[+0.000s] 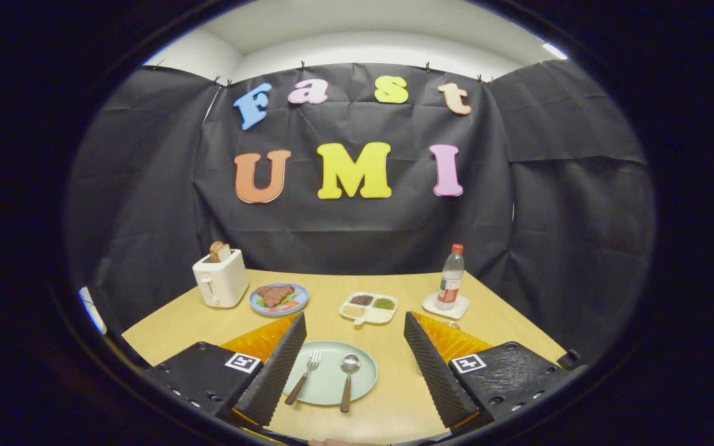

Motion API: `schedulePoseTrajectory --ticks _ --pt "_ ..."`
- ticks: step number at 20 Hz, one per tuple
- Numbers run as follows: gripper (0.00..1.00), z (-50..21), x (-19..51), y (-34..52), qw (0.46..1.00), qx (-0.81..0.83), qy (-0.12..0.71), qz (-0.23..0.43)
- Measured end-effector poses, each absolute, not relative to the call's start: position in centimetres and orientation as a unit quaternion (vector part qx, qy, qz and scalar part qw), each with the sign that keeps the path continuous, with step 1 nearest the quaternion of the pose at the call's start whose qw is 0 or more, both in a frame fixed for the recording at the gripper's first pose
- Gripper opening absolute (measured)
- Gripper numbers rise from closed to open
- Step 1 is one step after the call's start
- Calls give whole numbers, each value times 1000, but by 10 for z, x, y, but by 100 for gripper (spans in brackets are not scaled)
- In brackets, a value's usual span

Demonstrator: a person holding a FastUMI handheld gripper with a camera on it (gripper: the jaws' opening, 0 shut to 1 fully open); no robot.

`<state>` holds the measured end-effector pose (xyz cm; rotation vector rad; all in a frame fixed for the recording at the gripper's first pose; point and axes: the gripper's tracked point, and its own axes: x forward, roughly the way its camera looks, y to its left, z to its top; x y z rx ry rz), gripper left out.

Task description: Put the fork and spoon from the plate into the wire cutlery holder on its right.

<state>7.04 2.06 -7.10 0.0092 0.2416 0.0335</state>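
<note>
Here, the biggest thing in sight is the pale wooden table (493,322), running back to the black cloth wall. Low over its near edge hangs the gripper (355,347), its two ribbed black fingers (276,371) spread wide apart with nothing held between them.

Between those fingers, flat on the table, lies the pale green plate (332,387). It is nearer the left finger, whose inner edge covers the plate's left rim. On the plate lie the fork (305,376) and the spoon (348,379) side by side, apart from each other, both with brown wooden handles pointing toward the gripper and metal heads pointing away. The fork is on the left and slants a little; the spoon is on the right and lies nearly straight. Neither finger touches them.

Where the wire cutlery holder sits I cannot tell; the right finger and its orange backing cover the table just right of the plate.

Beyond the fingers, the far half of the table carries a white toaster (220,282) with bread standing in its slots, at far left. Just beside it is a blue plate of meat and vegetables (278,298). Near the middle sits a white divided dish (369,307) holding dark, green and pale fillings. To the right a clear water bottle (451,279) with a red cap stands upright on a small white coaster (445,306).
</note>
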Motion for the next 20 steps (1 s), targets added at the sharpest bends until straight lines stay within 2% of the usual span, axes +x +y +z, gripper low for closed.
schedulePoseTrajectory --ticks 8,20 --pt "95 -167 115 22 958 -18 285 17" --pt "96 -244 135 43 912 -53 406 24"
